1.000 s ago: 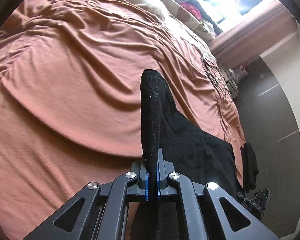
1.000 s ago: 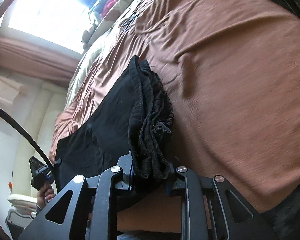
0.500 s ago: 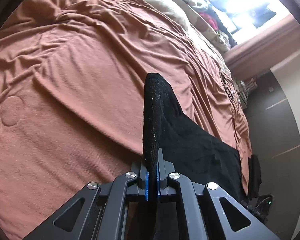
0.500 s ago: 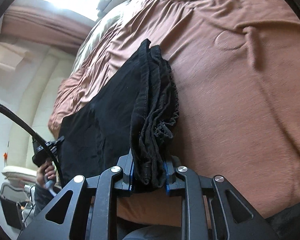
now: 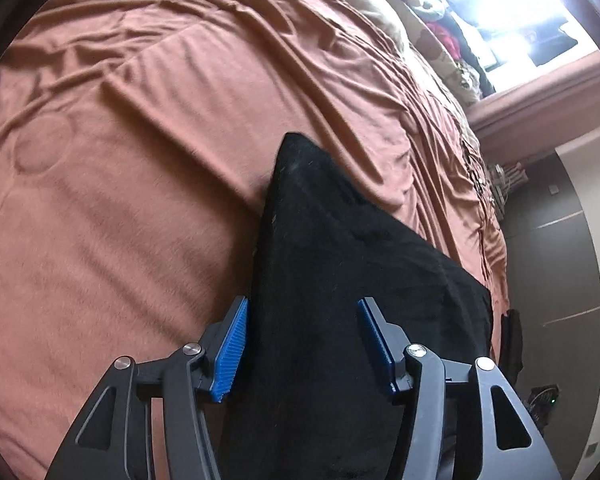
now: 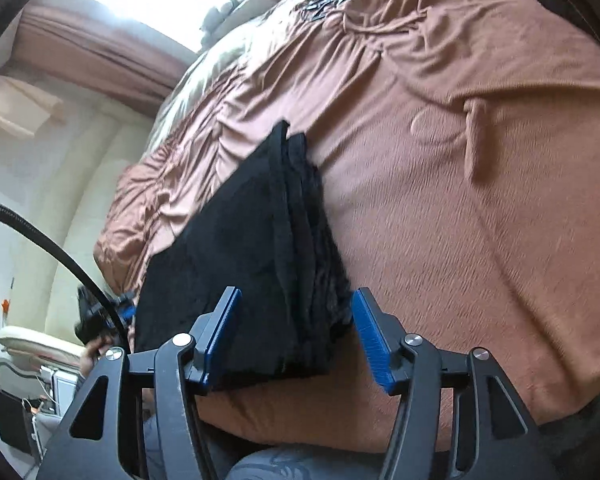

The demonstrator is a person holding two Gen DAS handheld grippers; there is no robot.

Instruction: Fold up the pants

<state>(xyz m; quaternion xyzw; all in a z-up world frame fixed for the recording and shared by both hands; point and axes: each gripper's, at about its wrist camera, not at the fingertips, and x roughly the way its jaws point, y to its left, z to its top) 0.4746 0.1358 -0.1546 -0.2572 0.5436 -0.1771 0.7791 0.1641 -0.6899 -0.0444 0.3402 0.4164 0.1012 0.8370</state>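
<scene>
- Left gripper (image 5: pixel 303 346): lower centre of the left wrist view; jaws have just been opening and stand apart. Blue ribbed pads (image 5: pixel 230 354) sit clear of the cloth that lies between them, though the left pad is just beside its edge.
- Right gripper (image 6: pixel 296 336): lower centre of the right wrist view; jaws likewise have just been opening. Stacked fabric edges lie between the pads; whether the right pad touches them cannot be told.
- Black pants (image 5: pixel 340 280): folded, lying on the bed. In the left view they run from a corner at mid-frame down to the bottom edge; in the right view (image 6: pixel 252 256), a layered stack left of centre.
- Rust-brown bedspread (image 5: pixel 140 200): wrinkled, fills most of both views.
- Beige bedding (image 6: pixel 188 80): upper part, towards the bright window.
- Person's hand (image 6: pixel 94 350): lower left of the right view, on the other gripper's handle.
</scene>
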